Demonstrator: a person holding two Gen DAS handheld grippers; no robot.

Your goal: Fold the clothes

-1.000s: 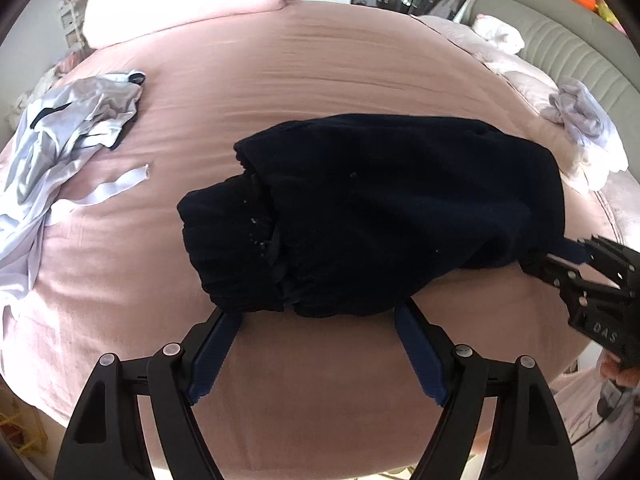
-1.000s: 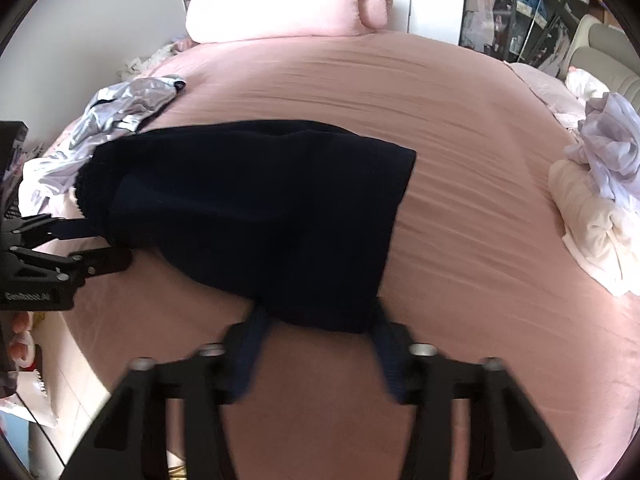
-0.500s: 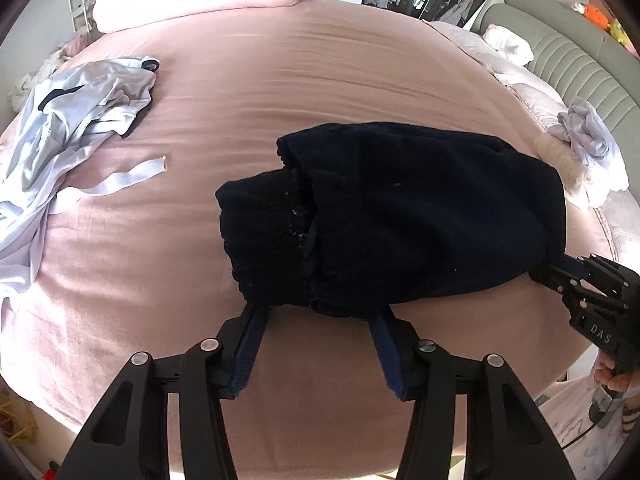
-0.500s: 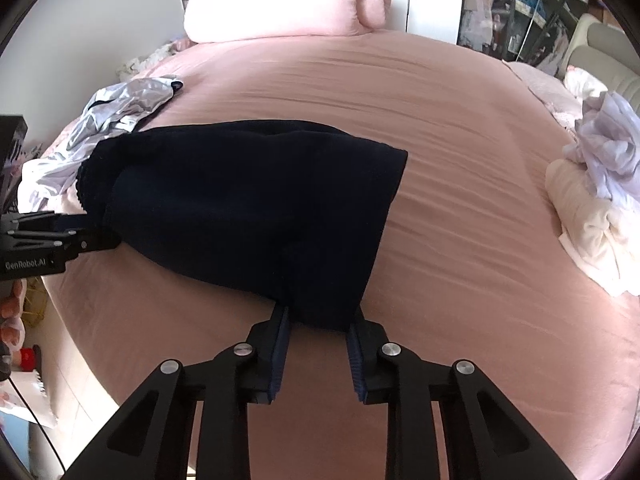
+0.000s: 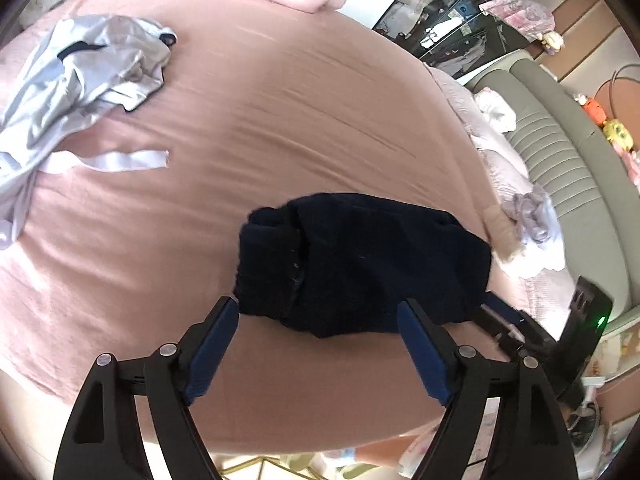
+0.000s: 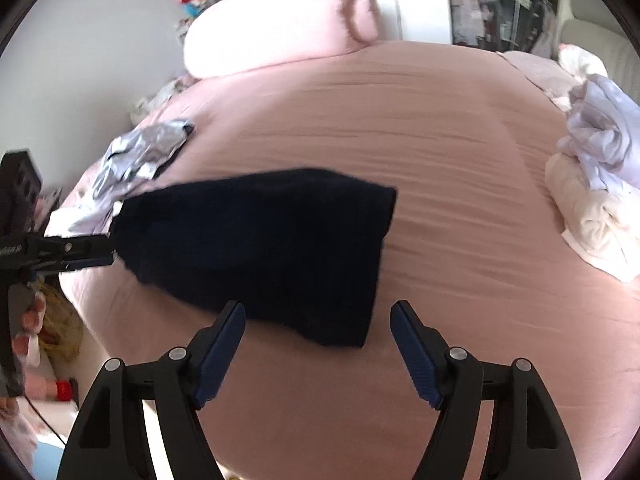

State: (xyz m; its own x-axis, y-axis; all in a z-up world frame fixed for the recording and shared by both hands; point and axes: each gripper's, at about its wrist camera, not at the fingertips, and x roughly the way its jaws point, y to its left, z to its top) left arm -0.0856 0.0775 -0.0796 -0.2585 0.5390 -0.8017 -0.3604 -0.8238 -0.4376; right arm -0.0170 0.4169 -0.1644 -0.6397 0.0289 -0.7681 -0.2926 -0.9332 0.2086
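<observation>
Folded dark navy garment (image 5: pixel 360 272) lying flat near the front edge of the pink bed (image 5: pixel 280 120). No container is in view. In the right wrist view the garment's long axis runs left to right, its thick ribbed end toward the left gripper (image 6: pixel 110 254) and its squared folded edge toward the right. Left gripper (image 5: pixel 318 316): jaws opening, standing wide, the garment's near edge between the fingertips but unpressed. Right gripper (image 6: pixel 318 316): jaws opening, wide apart, the garment's near corner between the tips, not pinched. Half a second earlier both pairs of jaws were narrower and closed in on the garment's hem; now both have let go and drawn back. Crumpled silver-grey garment (image 5: pixel 80 72) lies at far left; pale clothes pile (image 6: pixel 600 184) at right.
</observation>
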